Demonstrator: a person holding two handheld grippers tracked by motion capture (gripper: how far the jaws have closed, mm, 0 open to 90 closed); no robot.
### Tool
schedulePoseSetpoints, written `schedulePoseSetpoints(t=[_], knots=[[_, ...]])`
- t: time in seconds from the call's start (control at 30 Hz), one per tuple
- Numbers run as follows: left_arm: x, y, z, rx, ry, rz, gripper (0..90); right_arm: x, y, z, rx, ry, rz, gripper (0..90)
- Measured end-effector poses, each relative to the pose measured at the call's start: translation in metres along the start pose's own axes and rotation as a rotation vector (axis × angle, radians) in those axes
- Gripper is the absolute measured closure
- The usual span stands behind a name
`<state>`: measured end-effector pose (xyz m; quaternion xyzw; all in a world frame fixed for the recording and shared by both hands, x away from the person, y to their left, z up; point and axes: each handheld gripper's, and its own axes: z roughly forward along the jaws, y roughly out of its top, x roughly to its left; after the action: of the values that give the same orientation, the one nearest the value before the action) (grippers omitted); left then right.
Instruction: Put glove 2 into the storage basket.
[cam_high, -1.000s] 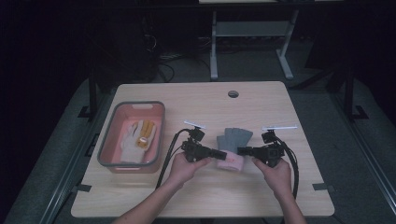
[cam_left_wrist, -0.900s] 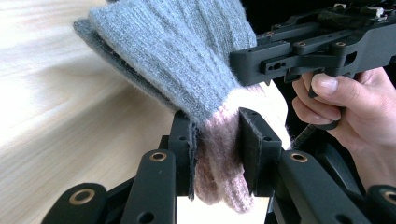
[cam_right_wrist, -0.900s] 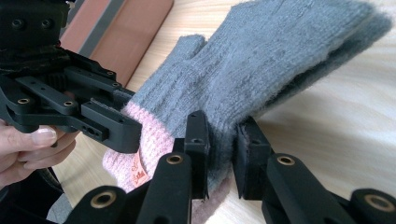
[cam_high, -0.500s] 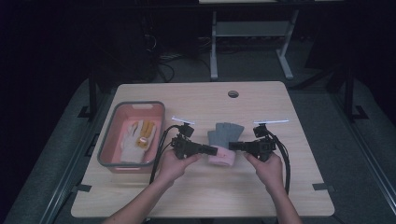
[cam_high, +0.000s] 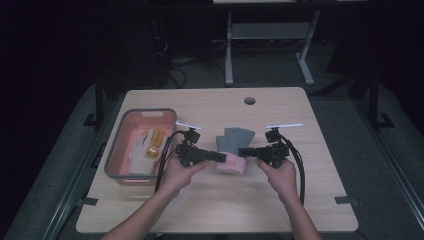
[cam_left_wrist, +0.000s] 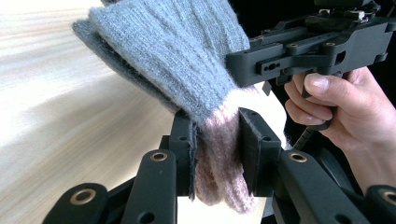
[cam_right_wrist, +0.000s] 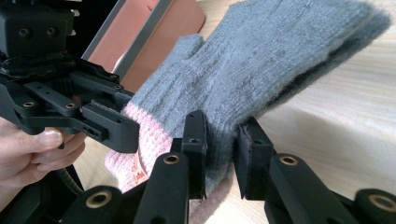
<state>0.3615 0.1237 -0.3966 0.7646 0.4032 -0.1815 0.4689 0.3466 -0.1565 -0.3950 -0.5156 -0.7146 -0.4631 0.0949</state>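
Gloves, grey knit with pink cuffs, hang gripped in both our left claw and right claw, beside the pink bin; binning remains.

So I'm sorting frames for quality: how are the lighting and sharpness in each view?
High view: table evenly lit, surroundings dark, details small. Left gripper view: glove sharp, wood at left washed out by glare. Right gripper view: glove sharp, bright glare on wood at right, red bin soft.
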Motion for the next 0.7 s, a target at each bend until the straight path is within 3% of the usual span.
schedulePoseSetpoints(t=[0.7], knots=[[0.001,0.011,-0.033,-0.046,0.013,0.004,69.1,0.025,0.03,0.01,0.028,0.006,-0.053,73.1]])
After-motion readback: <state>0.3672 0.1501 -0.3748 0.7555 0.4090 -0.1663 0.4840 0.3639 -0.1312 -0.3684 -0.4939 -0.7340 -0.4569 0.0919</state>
